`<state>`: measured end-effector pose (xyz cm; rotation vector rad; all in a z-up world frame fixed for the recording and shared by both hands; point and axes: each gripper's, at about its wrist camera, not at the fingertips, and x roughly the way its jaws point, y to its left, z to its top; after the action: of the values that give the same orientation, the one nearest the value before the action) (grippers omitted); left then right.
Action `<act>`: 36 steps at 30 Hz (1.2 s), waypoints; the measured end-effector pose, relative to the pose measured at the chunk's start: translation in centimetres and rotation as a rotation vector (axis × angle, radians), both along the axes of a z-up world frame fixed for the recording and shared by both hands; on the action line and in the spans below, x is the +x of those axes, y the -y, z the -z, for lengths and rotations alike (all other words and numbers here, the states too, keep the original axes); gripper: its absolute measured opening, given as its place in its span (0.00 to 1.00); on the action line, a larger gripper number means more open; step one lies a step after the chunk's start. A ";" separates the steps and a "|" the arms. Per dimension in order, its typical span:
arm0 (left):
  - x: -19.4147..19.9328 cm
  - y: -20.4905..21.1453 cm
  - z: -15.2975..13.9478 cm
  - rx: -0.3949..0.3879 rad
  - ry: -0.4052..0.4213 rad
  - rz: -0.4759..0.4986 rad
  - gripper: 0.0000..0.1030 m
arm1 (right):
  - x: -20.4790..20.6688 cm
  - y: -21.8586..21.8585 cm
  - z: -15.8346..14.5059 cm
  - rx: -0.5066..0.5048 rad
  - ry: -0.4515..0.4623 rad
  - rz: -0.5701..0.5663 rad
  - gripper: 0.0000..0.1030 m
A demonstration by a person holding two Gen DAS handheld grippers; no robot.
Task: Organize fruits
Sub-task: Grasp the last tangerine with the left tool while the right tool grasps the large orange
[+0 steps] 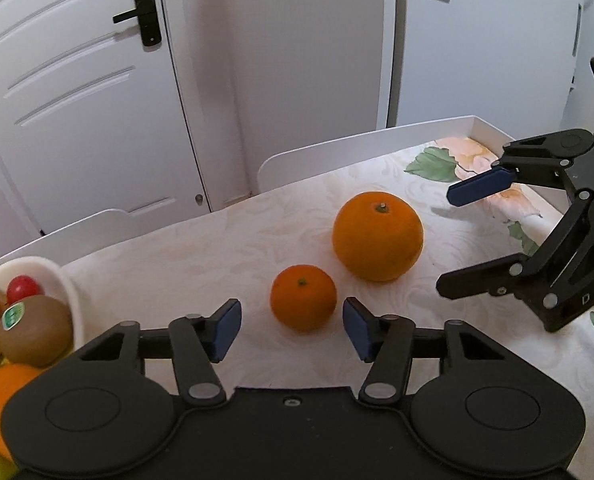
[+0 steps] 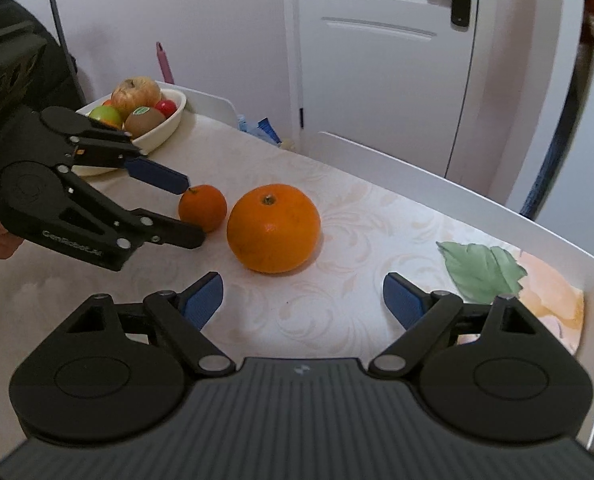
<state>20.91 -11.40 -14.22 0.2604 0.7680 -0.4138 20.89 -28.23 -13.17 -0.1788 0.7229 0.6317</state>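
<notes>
Left wrist view showed the left gripper [image 1: 292, 326] with its jaws partly open around the small orange [image 1: 303, 297] on the table [image 1: 177, 240], a gap visible at each blue pad, so nothing was yet held; the right gripper [image 2: 303, 300] stood wide open and empty just short of the large orange [image 2: 273, 227]. Since the two oranges sat just beside each other, the risk was that a pad closing off-centre would squeeze the round small orange out sideways into its neighbour, rolling one toward the table's low rim instead of the fruit bowl [image 2: 173, 122].
</notes>
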 end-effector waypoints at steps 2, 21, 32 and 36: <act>0.3 0.4 0.2 0.000 -0.005 0.003 0.50 | 0.2 -0.2 0.1 0.008 -0.008 -0.005 0.96; -0.5 -0.6 0.0 0.019 -0.007 -0.030 0.39 | 1.3 -2.5 0.6 0.020 0.006 -0.044 0.81; -1.6 -1.6 -0.8 0.012 0.003 -0.068 0.39 | 1.5 -4.1 -0.1 -0.007 0.007 0.009 0.71; -2.7 -2.4 -2.0 -0.009 0.017 -0.103 0.39 | 0.9 -4.7 -1.2 0.004 0.008 0.011 0.70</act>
<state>18.24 -9.05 -12.25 0.2144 0.7596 -0.3176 21.77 -23.57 -12.00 -0.1734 0.7141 0.6211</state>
